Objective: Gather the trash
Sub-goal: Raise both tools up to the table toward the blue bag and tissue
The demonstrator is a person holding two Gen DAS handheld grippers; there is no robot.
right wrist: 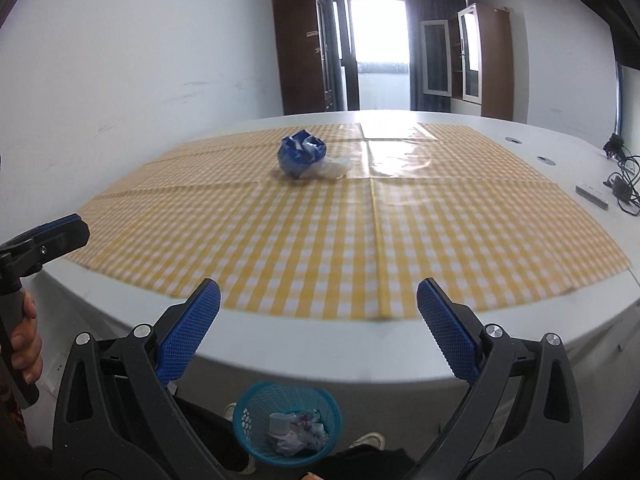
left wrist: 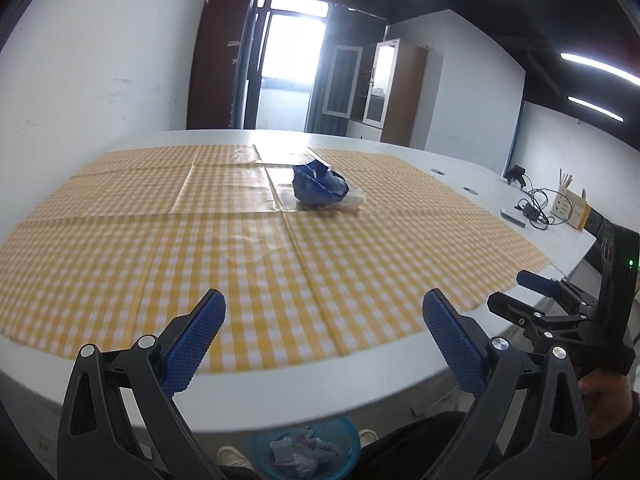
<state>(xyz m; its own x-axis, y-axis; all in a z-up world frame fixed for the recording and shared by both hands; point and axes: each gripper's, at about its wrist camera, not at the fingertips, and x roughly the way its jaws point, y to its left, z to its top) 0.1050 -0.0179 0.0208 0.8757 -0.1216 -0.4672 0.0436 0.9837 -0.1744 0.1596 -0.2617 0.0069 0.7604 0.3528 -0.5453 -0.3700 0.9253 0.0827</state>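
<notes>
A crumpled blue wrapper (left wrist: pixel 319 187) with a clear plastic scrap (left wrist: pixel 354 199) beside it lies far out on the yellow checked tablecloth (left wrist: pixel 240 264); it also shows in the right wrist view (right wrist: pixel 301 153). A blue mesh trash basket (right wrist: pixel 286 424) holding crumpled litter stands on the floor below the table's near edge, also in the left wrist view (left wrist: pixel 306 448). My left gripper (left wrist: pixel 324 344) is open and empty above the near table edge. My right gripper (right wrist: pixel 318 330) is open and empty beside it, also seen at the right in the left wrist view (left wrist: pixel 516 292).
The white table (right wrist: pixel 500 360) curves around its near edge. Cables, a charger (left wrist: pixel 534 210) and a cardboard box (left wrist: pixel 570 210) lie at the table's right end. White shoes (right wrist: pixel 370 440) and dark trousers flank the basket. Cabinets and a bright door stand behind.
</notes>
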